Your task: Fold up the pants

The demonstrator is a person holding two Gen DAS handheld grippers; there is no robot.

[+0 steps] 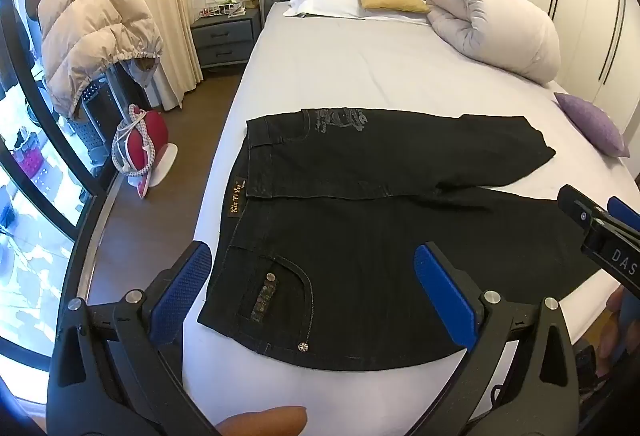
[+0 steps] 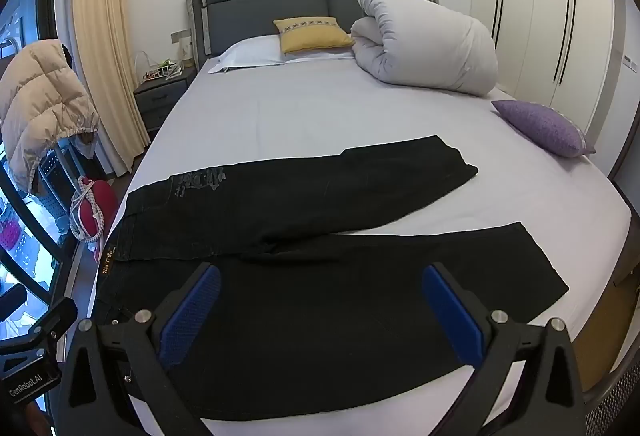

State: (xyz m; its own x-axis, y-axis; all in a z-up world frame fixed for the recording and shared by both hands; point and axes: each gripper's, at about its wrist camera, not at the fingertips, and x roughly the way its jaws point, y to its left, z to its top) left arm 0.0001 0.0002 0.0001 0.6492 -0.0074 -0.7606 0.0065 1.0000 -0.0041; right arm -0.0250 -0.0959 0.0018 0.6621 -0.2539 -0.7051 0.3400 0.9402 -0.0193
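Observation:
Black jeans [image 1: 360,236] lie flat on the white bed sheet [image 1: 340,75], waistband at the left, both legs running right and spread in a V. They also show in the right wrist view [image 2: 320,296]. My left gripper [image 1: 312,268] is open and empty, hovering above the waist and near pocket. My right gripper [image 2: 320,288] is open and empty above the near leg, and its body shows at the right edge of the left wrist view [image 1: 600,220].
A rolled white duvet [image 2: 428,39], yellow pillow [image 2: 310,33] and purple cushion [image 2: 544,127] lie on the bed. A red iron [image 1: 140,151], a chair with a beige puffer jacket [image 1: 92,31] and a nightstand [image 1: 224,35] stand left of the bed.

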